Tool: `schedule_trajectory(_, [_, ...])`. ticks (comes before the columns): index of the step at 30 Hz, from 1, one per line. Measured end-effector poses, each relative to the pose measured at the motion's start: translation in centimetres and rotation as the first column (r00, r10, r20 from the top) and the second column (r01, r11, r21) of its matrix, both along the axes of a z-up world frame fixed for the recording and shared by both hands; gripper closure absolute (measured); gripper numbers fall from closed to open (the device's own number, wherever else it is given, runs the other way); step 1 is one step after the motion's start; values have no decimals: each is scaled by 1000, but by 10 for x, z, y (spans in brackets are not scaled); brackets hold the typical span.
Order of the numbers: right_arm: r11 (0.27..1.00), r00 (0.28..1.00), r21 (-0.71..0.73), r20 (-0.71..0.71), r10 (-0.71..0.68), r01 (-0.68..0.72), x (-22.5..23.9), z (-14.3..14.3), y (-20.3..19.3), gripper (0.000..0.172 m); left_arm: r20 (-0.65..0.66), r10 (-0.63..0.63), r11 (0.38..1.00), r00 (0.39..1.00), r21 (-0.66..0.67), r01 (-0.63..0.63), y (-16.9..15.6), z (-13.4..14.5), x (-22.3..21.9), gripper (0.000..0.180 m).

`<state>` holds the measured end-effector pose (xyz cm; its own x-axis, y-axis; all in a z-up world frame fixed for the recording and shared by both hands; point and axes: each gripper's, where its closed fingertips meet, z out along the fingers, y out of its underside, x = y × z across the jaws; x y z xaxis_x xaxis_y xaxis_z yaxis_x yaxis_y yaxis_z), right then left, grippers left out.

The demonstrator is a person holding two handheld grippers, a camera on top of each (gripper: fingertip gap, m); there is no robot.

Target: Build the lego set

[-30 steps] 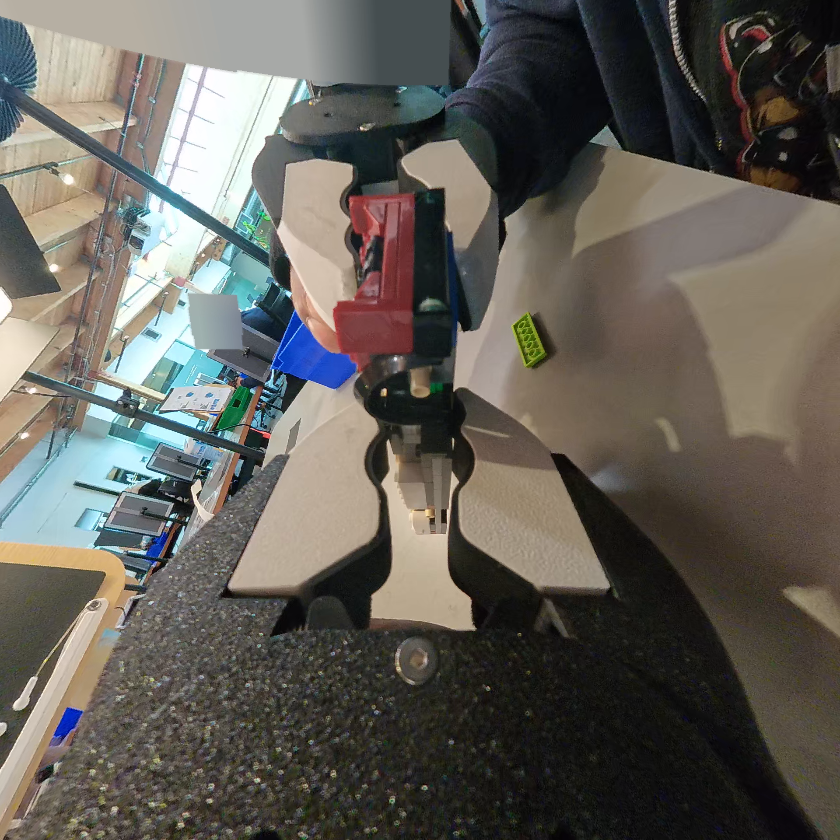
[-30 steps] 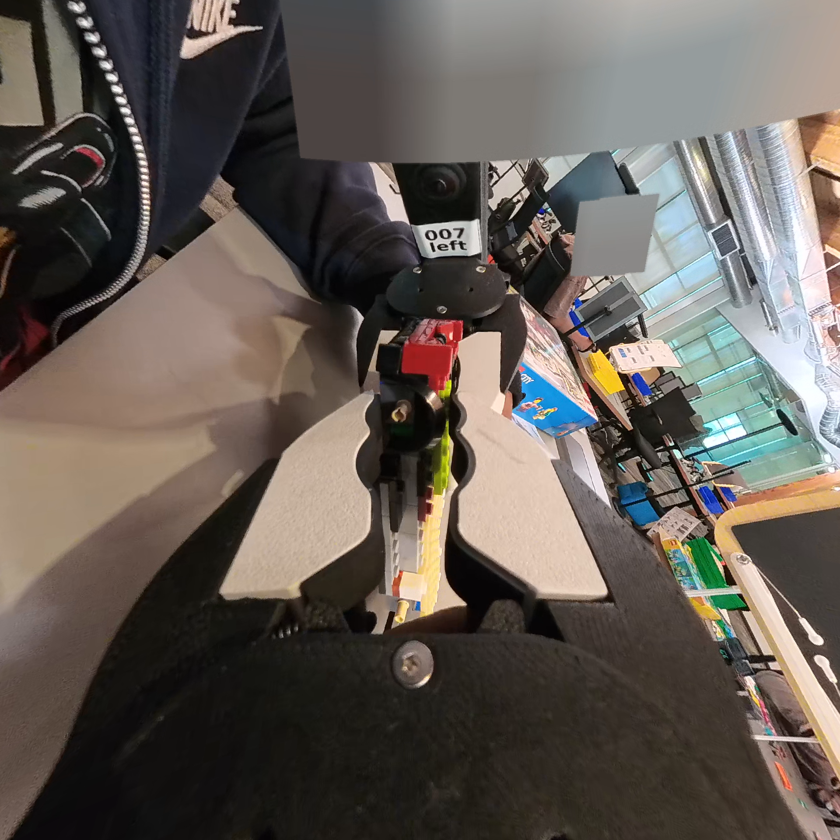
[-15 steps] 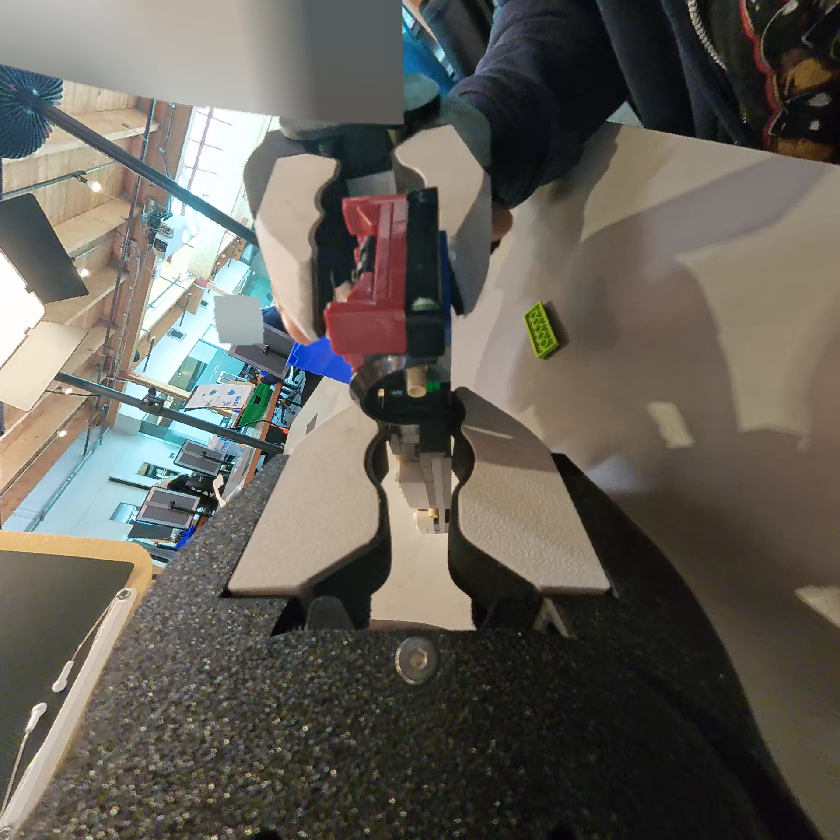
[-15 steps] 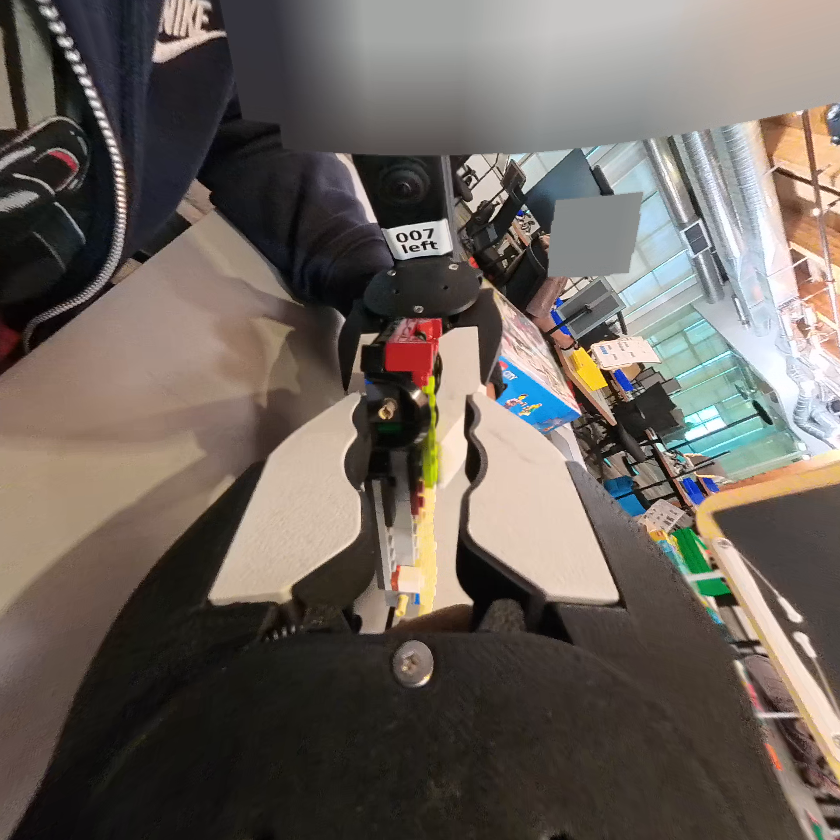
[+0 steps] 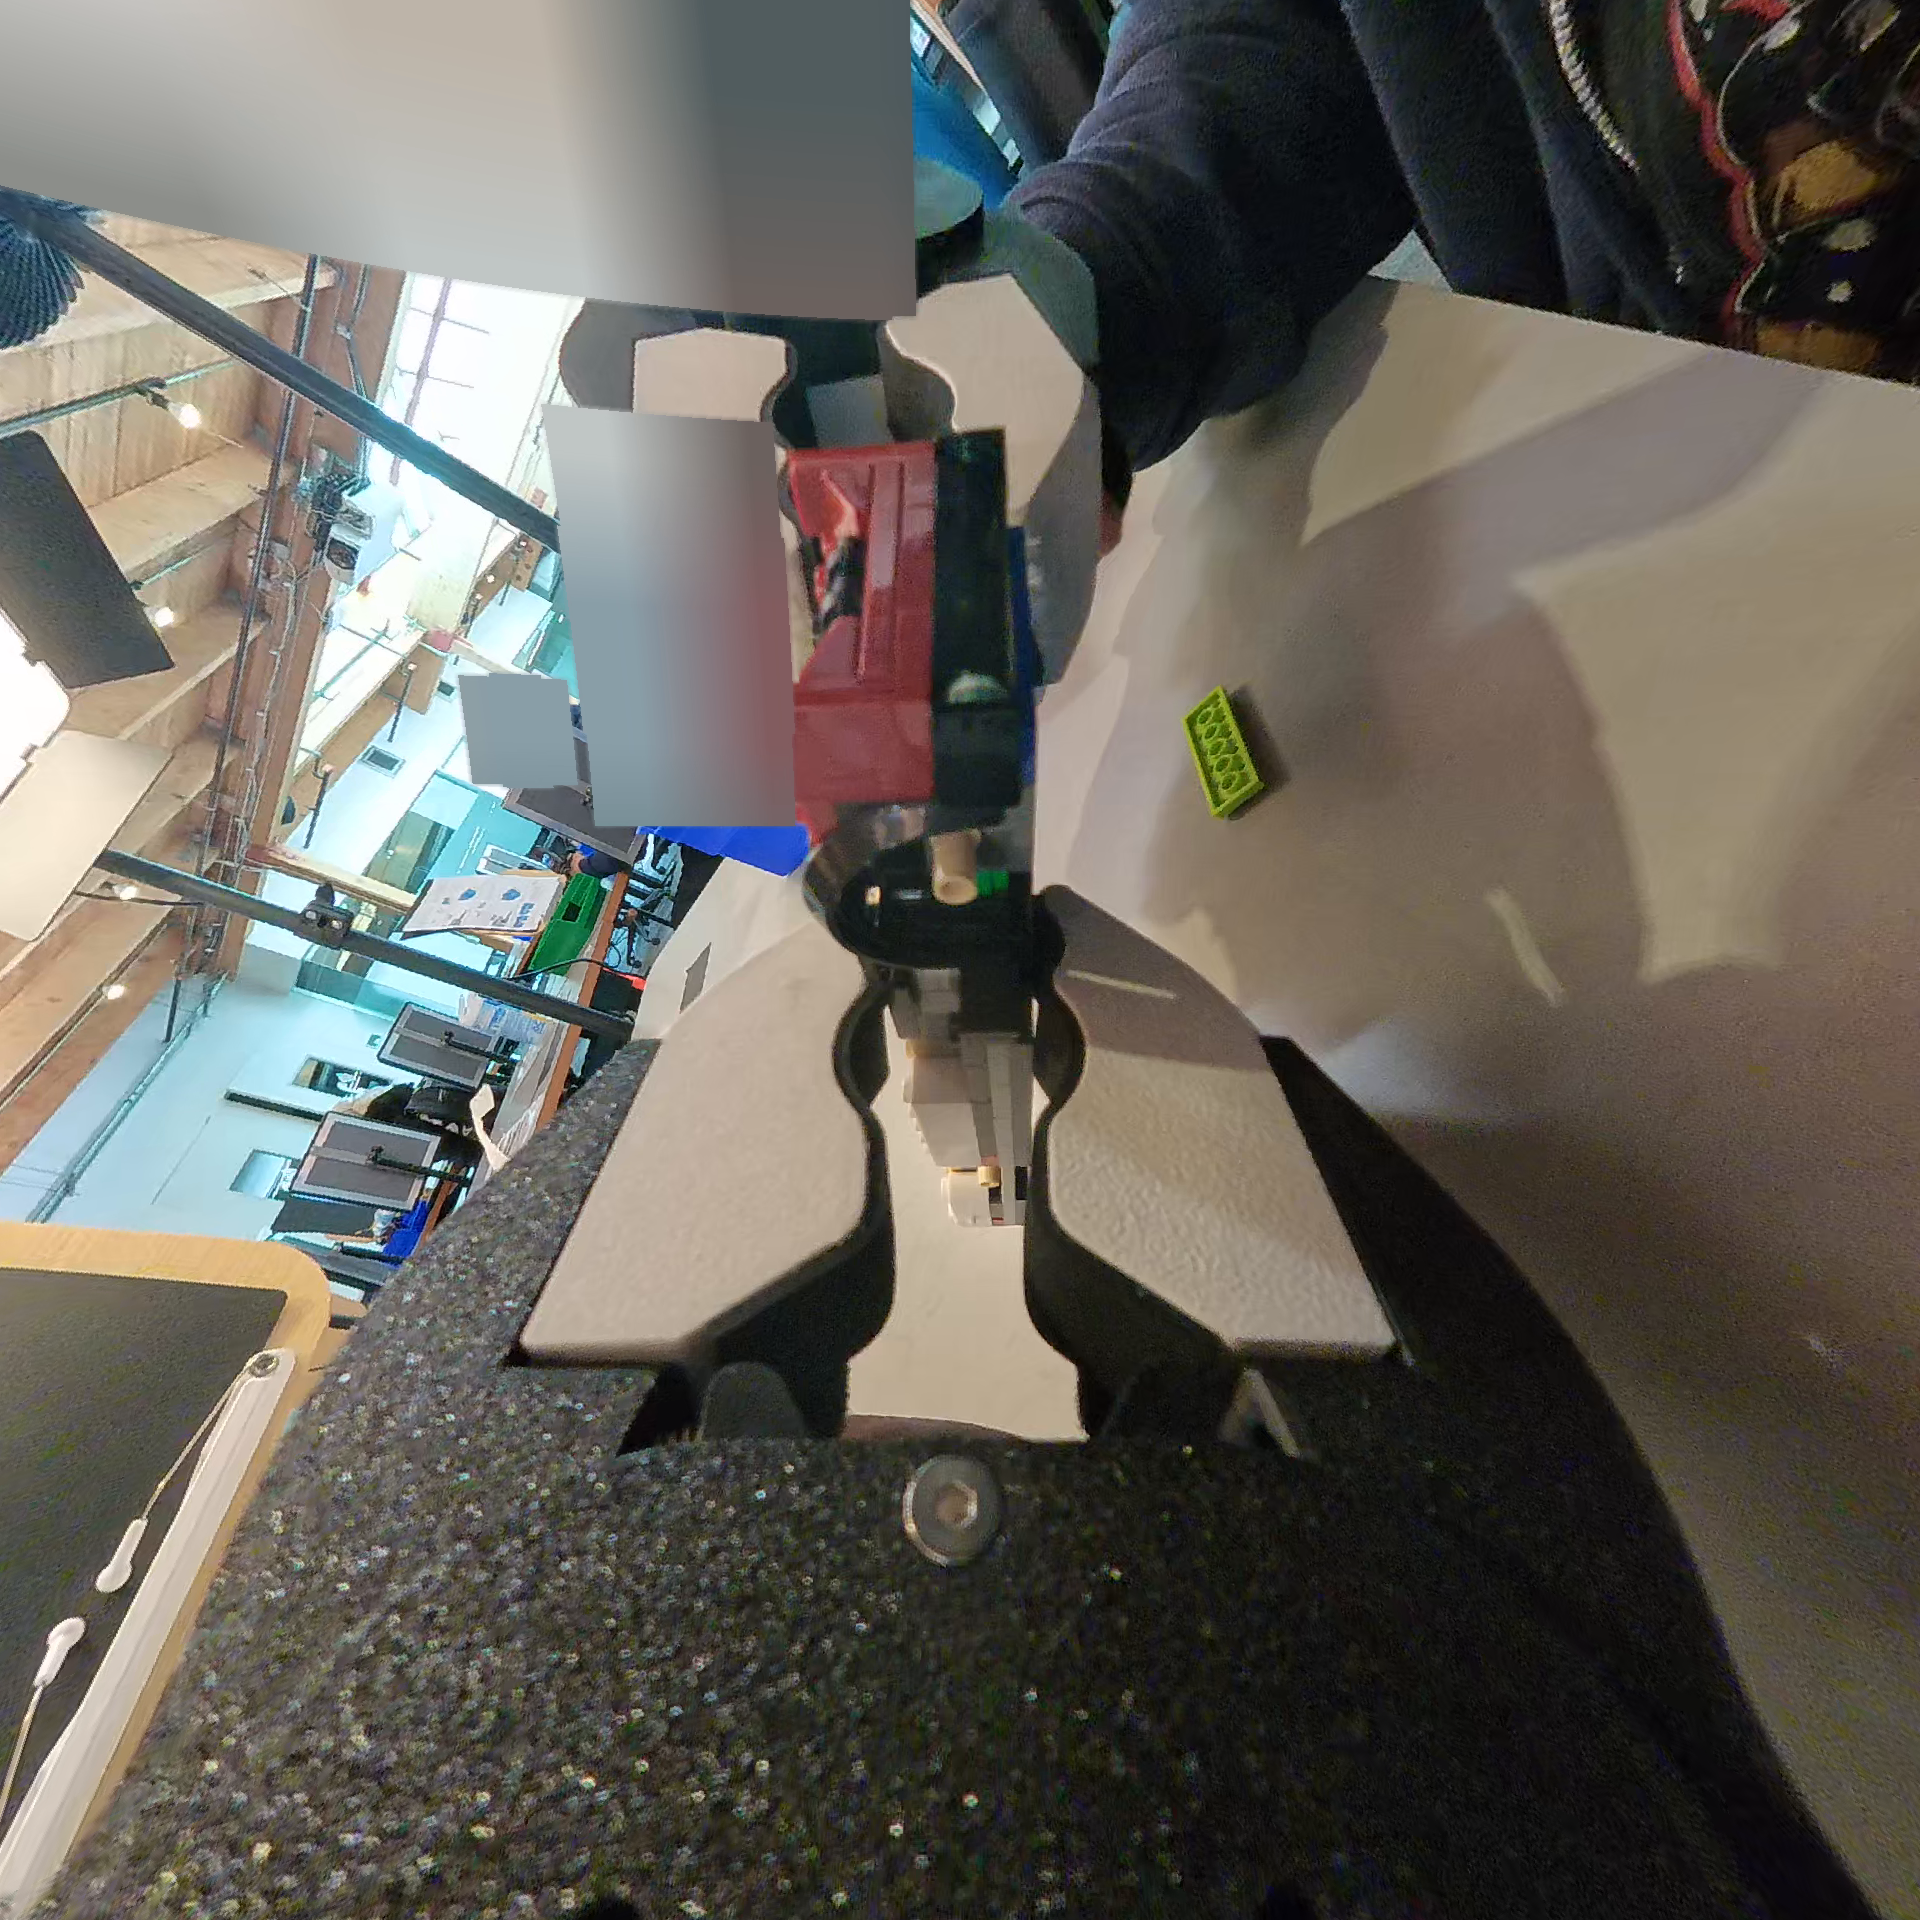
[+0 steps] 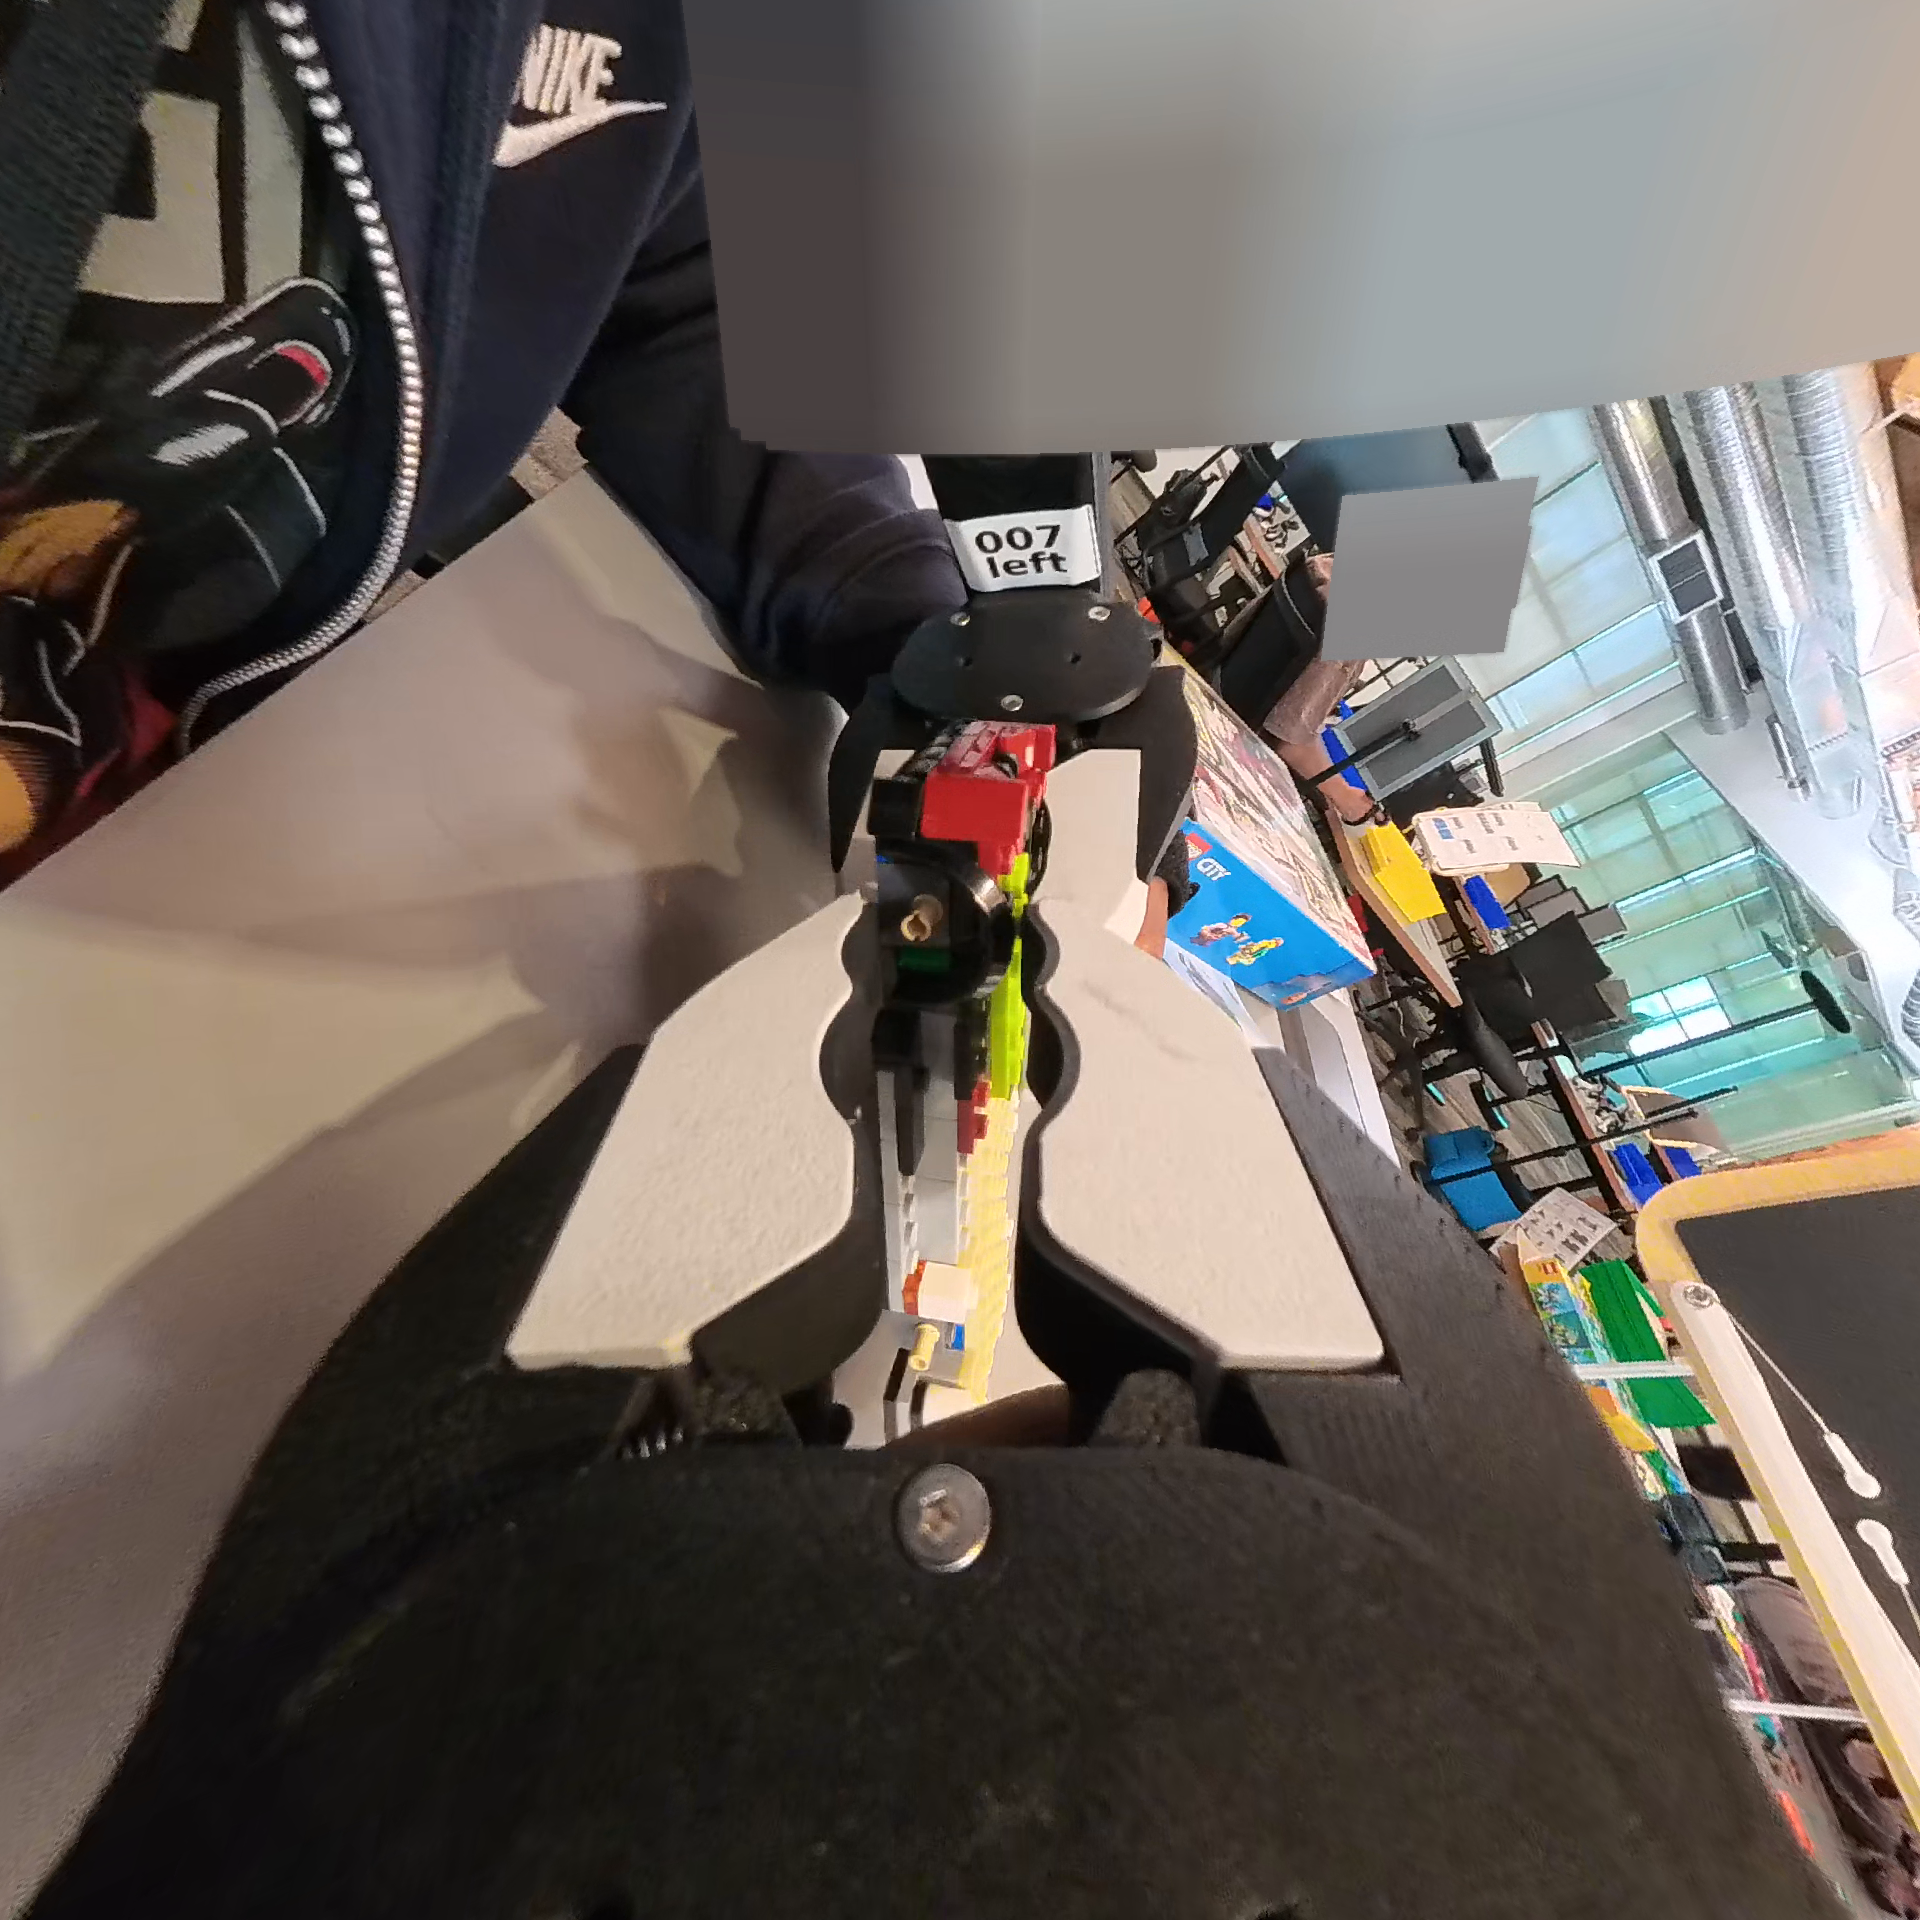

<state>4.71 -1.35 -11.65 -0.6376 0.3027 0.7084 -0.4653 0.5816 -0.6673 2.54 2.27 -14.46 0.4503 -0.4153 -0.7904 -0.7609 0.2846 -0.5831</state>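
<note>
A brick-built model is held in the air between my two grippers. It has a red and black block [image 5: 862, 665], a black wheel with a tan axle [image 5: 951, 883] and a grey part [image 5: 966, 1091]. My left gripper [image 5: 951, 966] is shut on the grey and black part. In the right wrist view my right gripper [image 6: 948, 935] is shut on the model [image 6: 940, 1174], with its pads against the grey side and the lime and yellow side. The left gripper [image 6: 987, 852] faces it and grips the red end. One finger [image 5: 1049, 468] of the right gripper shows beside the red block.
A loose lime green plate [image 5: 1226, 753] lies on the white table [image 5: 1558, 727]. A person in a dark zip jacket [image 6: 520, 312] stands at the table's edge. A blue toy box [image 6: 1268, 935] sits at the far side. A wood-rimmed black board [image 6: 1818, 1299] is off to the side. The grippers' ends are close to 5 centimeters from one another.
My right gripper's jaws stood wider half a second ago, with a gap beside the model, and have come together on it again. My left gripper's grip is unchanged. Both grippers shifted slightly.
</note>
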Motion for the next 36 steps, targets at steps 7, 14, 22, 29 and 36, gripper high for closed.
schedule_trajectory(7, [1000,1000,22,-5,7,-7,0,-2,-1,147,-8,-1,1000,1000,-1,1,0,-1,0,156])
schedule_trajectory(14, [999,1000,35,-13,15,-14,0,-2,-2,148,-8,-6,1000,1000,2,6,-1,0,1,156])
schedule_trajectory(22, [1000,1000,-20,-10,-23,22,-5,5,5,140,-15,19,999,1000,34,-18,0,3,-4,156])
schedule_trajectory(29, [998,998,-53,62,-27,30,-8,5,18,131,-3,5,1000,1000,23,-5,0,-1,-1,156])
schedule_trajectory(36, [996,987,-85,159,-3,17,-4,8,25,126,47,1,1000,999,28,-3,0,2,-3,156])
